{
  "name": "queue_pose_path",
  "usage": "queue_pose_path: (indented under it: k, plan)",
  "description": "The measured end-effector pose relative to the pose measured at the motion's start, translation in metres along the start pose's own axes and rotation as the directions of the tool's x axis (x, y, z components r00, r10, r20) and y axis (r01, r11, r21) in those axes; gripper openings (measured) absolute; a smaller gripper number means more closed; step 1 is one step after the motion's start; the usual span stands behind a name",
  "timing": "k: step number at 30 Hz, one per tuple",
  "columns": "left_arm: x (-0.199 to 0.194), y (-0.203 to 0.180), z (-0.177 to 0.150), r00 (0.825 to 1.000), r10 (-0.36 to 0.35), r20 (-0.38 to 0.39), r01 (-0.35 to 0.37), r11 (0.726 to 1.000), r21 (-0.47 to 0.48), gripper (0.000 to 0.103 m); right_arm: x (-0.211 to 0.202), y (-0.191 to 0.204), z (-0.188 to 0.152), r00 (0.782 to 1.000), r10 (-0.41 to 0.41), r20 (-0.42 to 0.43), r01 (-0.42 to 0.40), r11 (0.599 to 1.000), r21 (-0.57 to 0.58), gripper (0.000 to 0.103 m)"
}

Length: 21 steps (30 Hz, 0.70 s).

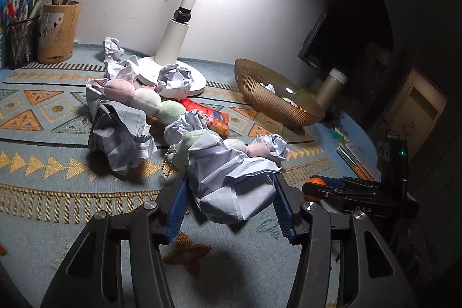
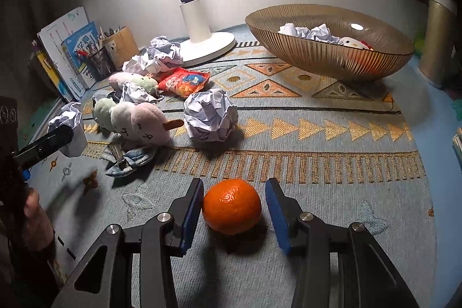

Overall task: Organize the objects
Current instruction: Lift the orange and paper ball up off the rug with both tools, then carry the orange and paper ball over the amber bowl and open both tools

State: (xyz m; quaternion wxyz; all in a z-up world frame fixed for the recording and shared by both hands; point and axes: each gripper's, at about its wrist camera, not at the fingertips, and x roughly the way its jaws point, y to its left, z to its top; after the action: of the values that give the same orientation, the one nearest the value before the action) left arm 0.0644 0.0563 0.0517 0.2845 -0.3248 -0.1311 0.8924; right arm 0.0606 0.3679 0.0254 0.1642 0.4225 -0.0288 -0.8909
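- Right gripper (image 2: pixel 235 214): jaws parting, tangerine (image 2: pixel 232 205) between them on the rug (image 2: pixel 332 192); left pad touching or just off the peel, right pad clearly apart. Nothing gripped.
- Left gripper (image 1: pixel 229 199): about half open, clamped on a crumpled paper ball (image 1: pixel 231 181), held clear of the rug.
- Landmark, ribbed amber bowl (image 2: pixel 332 59): already holding paper balls and a small plush toy. Tangerine well in front of the bowl and slightly to its left in the right wrist view.
- Deciding relation: tangerine dead centre between the right pads, round, no long axis to favour. Bowl lies ahead and to the right of both grippers; right one judged nearer.
- Remaining clutter, left of the bowl near the lamp base (image 2: pixel 210 45): loose paper balls, plush toys (image 2: pixel 135 120), red snack packet (image 2: pixel 184 81).
- Judgement: sorting part done; held paper likely bound for the bowl.
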Motion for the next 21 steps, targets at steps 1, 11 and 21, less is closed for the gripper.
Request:
queue_pose_path:
  k: [1, 11, 21]
  plan:
    - [0.0, 0.0, 0.0, 1.0, -0.001, -0.001, 0.001, 1.0, 0.001, 0.051, 0.0, -0.001, 0.0, 1.0, 0.0, -0.003, 0.0, 1.0, 0.004, 0.043]
    - [0.002, -0.003, -0.001, 1.0, 0.015, -0.01, -0.014, 1.0, 0.017, 0.051, -0.007, 0.012, -0.02, 0.999, -0.031, -0.026, 0.03, 0.998, -0.05, 0.043]
    - [0.008, -0.045, 0.019, 0.999, -0.009, -0.047, 0.014, 0.993, 0.116, 0.051, -0.036, 0.0, -0.014, 0.997, -0.02, 0.074, 0.019, 1.0, 0.015, 0.037]
